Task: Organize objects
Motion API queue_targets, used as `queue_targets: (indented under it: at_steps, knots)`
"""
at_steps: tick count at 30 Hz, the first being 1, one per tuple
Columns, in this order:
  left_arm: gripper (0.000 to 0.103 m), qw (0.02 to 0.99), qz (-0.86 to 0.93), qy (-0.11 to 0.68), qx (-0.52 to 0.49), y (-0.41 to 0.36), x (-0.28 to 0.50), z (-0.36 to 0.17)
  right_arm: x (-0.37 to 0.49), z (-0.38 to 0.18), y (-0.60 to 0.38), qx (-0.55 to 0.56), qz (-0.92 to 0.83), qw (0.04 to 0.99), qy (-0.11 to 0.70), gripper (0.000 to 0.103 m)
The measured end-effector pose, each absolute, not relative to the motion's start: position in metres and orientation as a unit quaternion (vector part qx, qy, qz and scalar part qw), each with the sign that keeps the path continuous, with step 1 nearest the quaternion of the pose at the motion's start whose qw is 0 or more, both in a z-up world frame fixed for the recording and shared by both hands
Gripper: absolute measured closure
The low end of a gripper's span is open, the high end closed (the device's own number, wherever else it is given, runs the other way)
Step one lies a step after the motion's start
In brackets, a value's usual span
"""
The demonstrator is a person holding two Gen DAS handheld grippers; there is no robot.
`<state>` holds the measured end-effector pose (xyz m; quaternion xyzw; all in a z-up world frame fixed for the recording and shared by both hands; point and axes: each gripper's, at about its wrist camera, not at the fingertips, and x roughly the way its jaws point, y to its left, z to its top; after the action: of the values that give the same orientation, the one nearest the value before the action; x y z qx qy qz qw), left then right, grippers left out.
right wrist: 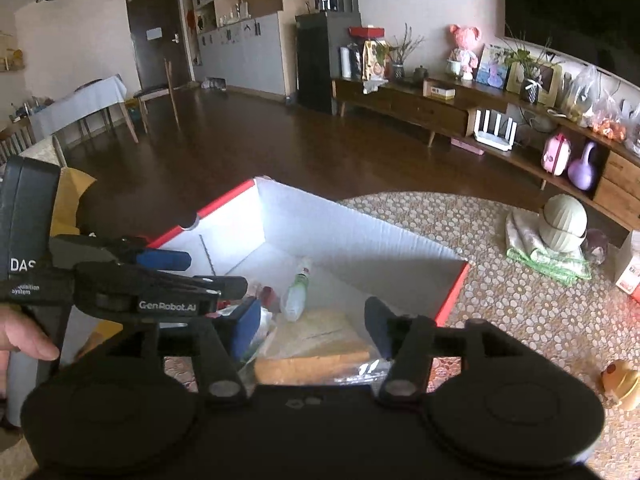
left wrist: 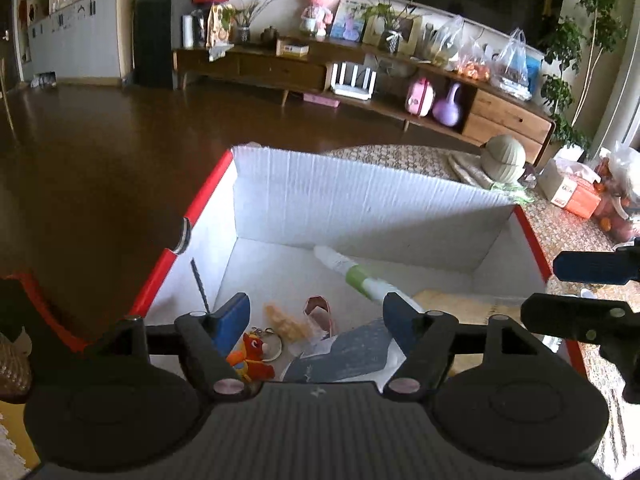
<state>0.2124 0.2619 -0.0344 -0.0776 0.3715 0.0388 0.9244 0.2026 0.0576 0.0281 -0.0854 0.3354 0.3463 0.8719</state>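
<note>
A white cardboard box with red rims (left wrist: 352, 196) (right wrist: 360, 236) stands on a patterned mat. Inside lie a white-and-green bottle (left wrist: 352, 270) (right wrist: 296, 292), an orange plush keychain (left wrist: 252, 354), a dark blue booklet (left wrist: 348, 354), a small pink item (left wrist: 318, 312) and a tan flat packet (right wrist: 316, 346). My left gripper (left wrist: 316, 316) is open and empty above the box's near end; it also shows in the right wrist view (right wrist: 160, 276). My right gripper (right wrist: 314, 326) is open and empty over the box's near right corner.
A beige round object on folded cloths (right wrist: 560, 228) and an orange-white carton (left wrist: 572, 194) lie on the mat (right wrist: 520, 312). A yellow toy (right wrist: 620, 384) sits at the right. A long wooden TV cabinet (left wrist: 280, 68) lines the far wall. Dark wood floor lies left.
</note>
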Motion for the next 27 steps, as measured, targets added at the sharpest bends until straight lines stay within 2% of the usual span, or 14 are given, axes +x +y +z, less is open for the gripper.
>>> queue_targets:
  at_steps: [8, 11, 13, 22, 27]
  knots:
    - [0.030, 0.939, 0.059, 0.330, -0.082, 0.260, 0.165, -0.013, 0.174, 0.048, 0.040, -0.072, 0.364, 0.873, 0.318, 0.041]
    - [0.019, 0.942, 0.102, 0.312, -0.068, 0.258, 0.136, -0.008, 0.161, 0.054, 0.034, -0.069, 0.374, 0.872, 0.310, 0.040]
    - [0.019, 0.943, 0.129, 0.299, -0.065, 0.257, 0.114, -0.010, 0.154, 0.058, 0.032, -0.064, 0.378, 0.871, 0.307, 0.040]
    - [0.019, 0.929, 0.248, 0.274, -0.015, 0.277, 0.025, -0.064, 0.125, 0.063, 0.027, -0.050, 0.396, 0.869, 0.292, 0.039]
    - [0.019, 0.907, 0.324, 0.266, 0.031, 0.314, -0.003, -0.099, 0.112, 0.069, 0.021, -0.031, 0.387, 0.879, 0.278, 0.025]
